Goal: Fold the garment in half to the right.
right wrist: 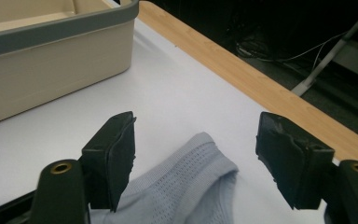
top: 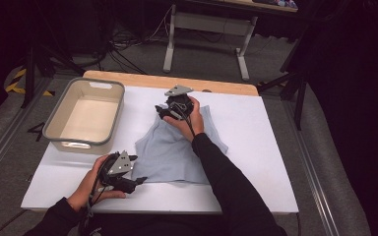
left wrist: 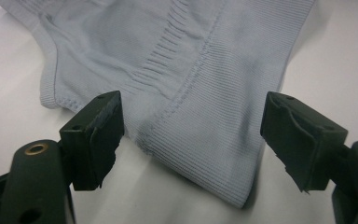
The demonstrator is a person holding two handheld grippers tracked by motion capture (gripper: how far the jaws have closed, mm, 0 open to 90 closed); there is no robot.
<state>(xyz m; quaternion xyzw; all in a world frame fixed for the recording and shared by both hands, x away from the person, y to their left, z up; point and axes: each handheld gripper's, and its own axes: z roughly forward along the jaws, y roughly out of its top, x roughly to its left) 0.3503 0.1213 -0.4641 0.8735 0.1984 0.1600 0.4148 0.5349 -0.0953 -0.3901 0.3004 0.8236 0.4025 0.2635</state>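
A light blue knit garment [top: 177,147] lies flat on the white table [top: 251,137]. My left gripper [top: 138,168] rests at its near left corner, held by the person's left hand. In the left gripper view the jaws [left wrist: 191,105] stand open, with the ribbed hem corner [left wrist: 205,154] lying between them and touching neither pad. My right gripper [top: 160,112] is at the garment's far edge, pointing toward the bin. Its jaws [right wrist: 196,126] are open too, and a rounded corner of mesh fabric [right wrist: 191,182] lies low between them without being pinched.
A beige bin with a grey rim [top: 98,82] stands at the table's far left, its wall [right wrist: 51,65] close to my right gripper. A wooden strip [top: 216,87] runs along the far table edge. Beyond it are a desk frame and cables on the floor.
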